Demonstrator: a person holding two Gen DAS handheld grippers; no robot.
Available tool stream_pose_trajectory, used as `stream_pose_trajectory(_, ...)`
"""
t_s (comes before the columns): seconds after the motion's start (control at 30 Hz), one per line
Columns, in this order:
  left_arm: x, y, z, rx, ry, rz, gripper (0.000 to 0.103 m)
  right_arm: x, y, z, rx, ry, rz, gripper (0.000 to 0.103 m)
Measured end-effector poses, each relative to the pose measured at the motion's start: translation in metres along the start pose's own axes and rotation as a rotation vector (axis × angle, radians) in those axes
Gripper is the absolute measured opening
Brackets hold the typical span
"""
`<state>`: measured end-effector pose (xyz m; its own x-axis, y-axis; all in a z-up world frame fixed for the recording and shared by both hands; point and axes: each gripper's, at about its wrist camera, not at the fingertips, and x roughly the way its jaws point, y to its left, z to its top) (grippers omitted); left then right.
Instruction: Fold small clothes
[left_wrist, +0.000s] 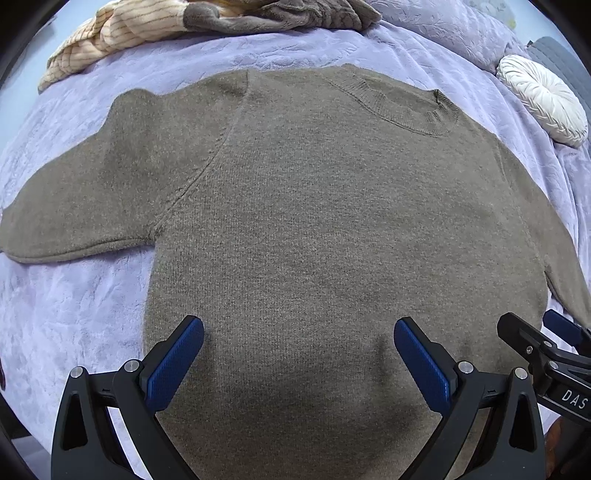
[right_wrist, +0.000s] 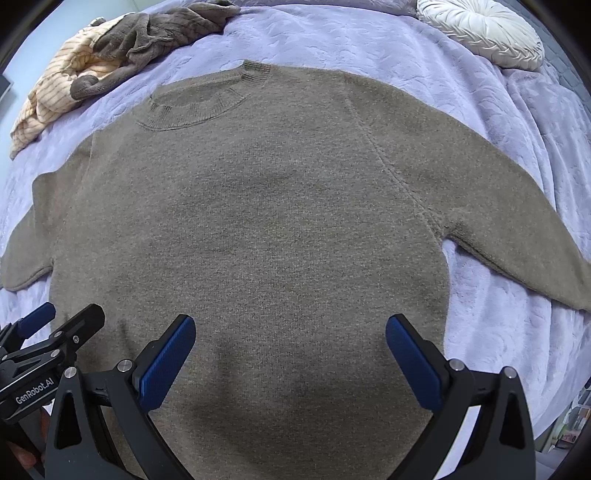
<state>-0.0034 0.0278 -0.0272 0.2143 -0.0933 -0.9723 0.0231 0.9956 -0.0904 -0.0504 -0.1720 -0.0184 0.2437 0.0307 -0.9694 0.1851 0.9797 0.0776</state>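
One taupe knit sweater (left_wrist: 314, 221) lies spread flat and face up on a bed covered by a lavender embossed blanket (left_wrist: 74, 302). Its ribbed crew collar (left_wrist: 406, 107) points away from both cameras and its hem end lies nearest them, running out of sight below the frames. Both sleeves are spread outward: the left sleeve (left_wrist: 85, 206) reaches toward the left edge of the left wrist view, and the right sleeve (right_wrist: 517, 229) angles down toward the right edge of the right wrist view.

The left gripper (left_wrist: 299, 354) hangs over the lower body of the sweater, left of its middle, with its two blue-padded fingers (left_wrist: 177, 362) spread wide apart and nothing between them. Whether the fingertips touch the knit cannot be told. The right gripper (right_wrist: 290, 350) hangs over the same lower part, further right, its blue pads (right_wrist: 413, 362) equally wide apart and holding nothing. The two grippers sit just beside each other: each camera catches the other at its frame edge, the right gripper (left_wrist: 546, 354) at the lower right of the left view.

At the far side of the bed lies one pile of other clothes: a cream striped garment (right_wrist: 55, 96) with a grey-brown plush garment (right_wrist: 155, 37) draped over it. One round white pleated cushion (right_wrist: 484, 29) rests near the far right corner.
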Motion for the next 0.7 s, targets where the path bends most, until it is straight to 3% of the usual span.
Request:
stream_pose_trajectory(0.13, 0.001, 0.018, -0.003, -0.037, 0.027, -0.097, 0.103, -0.001, 0.008, 0.001, -0.015, -0.003, 0.004, 0.103)
stream_pose_trajectory(0.27, -0.007, 0.052, -0.008, -0.095, -0.026, -0.139, 0.103, 0.0, 0.021, 0.002, -0.032, -0.003, 0.018, 0.103)
stream_pose_trajectory(0.5, -0.017, 0.168, -0.008, -0.3, -0.142, -0.117, 0.103, 0.007, 0.065, -0.007, -0.088, 0.013, 0.092, 0.103)
stream_pose_trajectory(0.7, -0.013, 0.284, -0.02, -0.556, -0.24, -0.086, 0.103, 0.014, 0.112, -0.02, -0.167, 0.038, 0.15, 0.103)
